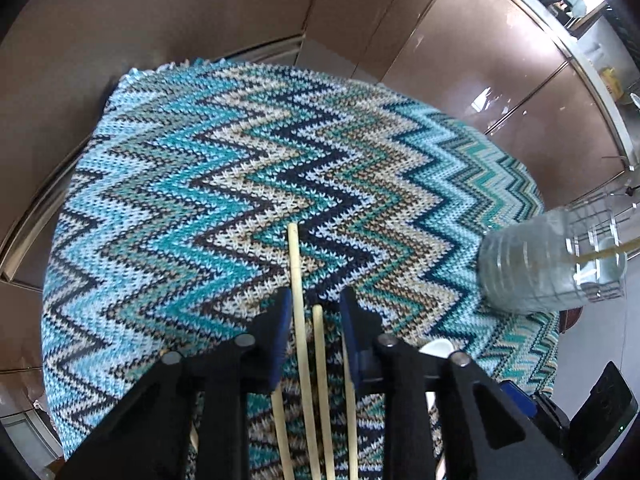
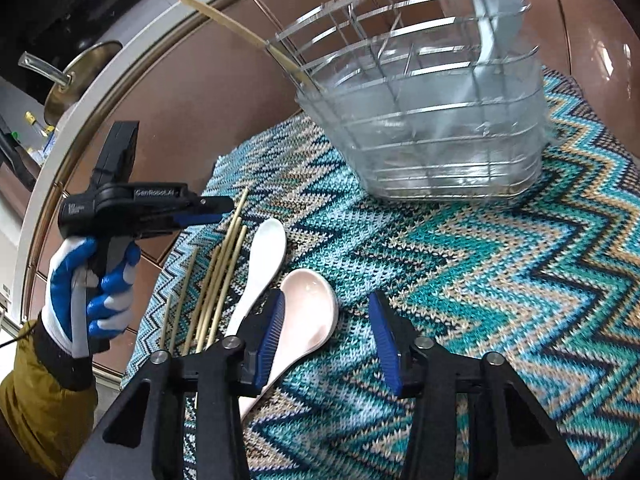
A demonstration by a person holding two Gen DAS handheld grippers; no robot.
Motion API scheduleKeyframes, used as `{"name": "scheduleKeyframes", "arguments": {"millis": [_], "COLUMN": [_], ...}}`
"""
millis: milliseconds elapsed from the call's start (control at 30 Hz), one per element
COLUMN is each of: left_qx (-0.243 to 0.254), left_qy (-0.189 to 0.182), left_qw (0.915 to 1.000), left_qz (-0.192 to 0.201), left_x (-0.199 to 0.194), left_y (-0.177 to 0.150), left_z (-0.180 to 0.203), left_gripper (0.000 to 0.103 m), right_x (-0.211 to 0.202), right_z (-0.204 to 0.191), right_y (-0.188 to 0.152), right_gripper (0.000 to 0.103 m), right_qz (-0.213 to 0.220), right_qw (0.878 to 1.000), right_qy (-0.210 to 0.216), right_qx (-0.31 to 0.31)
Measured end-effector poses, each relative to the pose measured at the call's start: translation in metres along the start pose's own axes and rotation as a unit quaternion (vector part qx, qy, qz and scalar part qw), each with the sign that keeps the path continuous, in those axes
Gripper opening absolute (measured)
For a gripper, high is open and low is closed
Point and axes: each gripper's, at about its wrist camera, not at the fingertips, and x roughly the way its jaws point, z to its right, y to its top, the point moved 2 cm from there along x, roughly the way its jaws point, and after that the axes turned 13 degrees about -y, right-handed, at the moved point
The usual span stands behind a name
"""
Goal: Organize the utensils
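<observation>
Several pale chopsticks (image 1: 297, 280) lie on the zigzag knitted cloth (image 1: 180, 184). My left gripper (image 1: 316, 308) points down over them, jaws narrow, with two chopsticks in the gap and neither pad touching them. The right wrist view shows this left gripper (image 2: 222, 210) in a gloved hand (image 2: 96, 292) above the chopsticks (image 2: 224, 272). My right gripper (image 2: 328, 332) is open over a pink spoon (image 2: 312, 308), whose handle runs under the left finger. A white spoon (image 2: 264, 256) lies beside it. The clear divided organizer (image 2: 424, 120) stands behind with one chopstick (image 2: 224, 20) leaning in it.
The cloth covers a round table whose edge drops to glossy brown tiles (image 1: 460, 60). The organizer (image 1: 560, 264) sits at the cloth's right edge in the left wrist view. A pot lid (image 2: 80, 76) rests on a white counter at far left.
</observation>
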Motion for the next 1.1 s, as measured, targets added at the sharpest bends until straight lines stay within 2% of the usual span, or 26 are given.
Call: {"name": "scheduleKeyframes", "arguments": {"millis": [233,400,500,667,867,1100], "left_qx": [-0.015,-0.021,-0.018,-0.008,0.011,0.036], "left_qy": [0.000,-0.003,-0.012,-0.026,-0.042,-0.047], "left_qw": [0.9998,0.9997,0.9998,0.9989,0.9953,0.9904], "left_qz": [-0.015,-0.012,0.000,0.039,0.086,0.125], "left_x": [0.011,0.014,0.009,-0.022,-0.074,-0.112], "left_y": [0.003,0.004,0.002,-0.009,-0.029,-0.049], "left_z": [-0.008,-0.012,-0.010,-0.002,0.015,0.039], "left_gripper": [0.011,0.009,0.009,0.009,0.009,0.009], "right_x": [0.023,0.034,0.032,0.011,-0.036,-0.087], "right_z": [-0.008,-0.012,-0.014,-0.014,-0.019,-0.027], "right_y": [0.008,0.009,0.010,0.006,-0.002,-0.021], "right_gripper": [0.028,0.009,0.008,0.008,0.008,0.008], "right_qz": [-0.017,-0.035,-0.028,-0.002,0.041,0.076], "right_qw": [1.000,0.999,0.999,0.999,0.998,0.995], "right_qy": [0.002,0.003,-0.002,-0.010,-0.029,-0.038], "right_qx": [-0.014,-0.029,-0.037,-0.039,-0.043,-0.045]}}
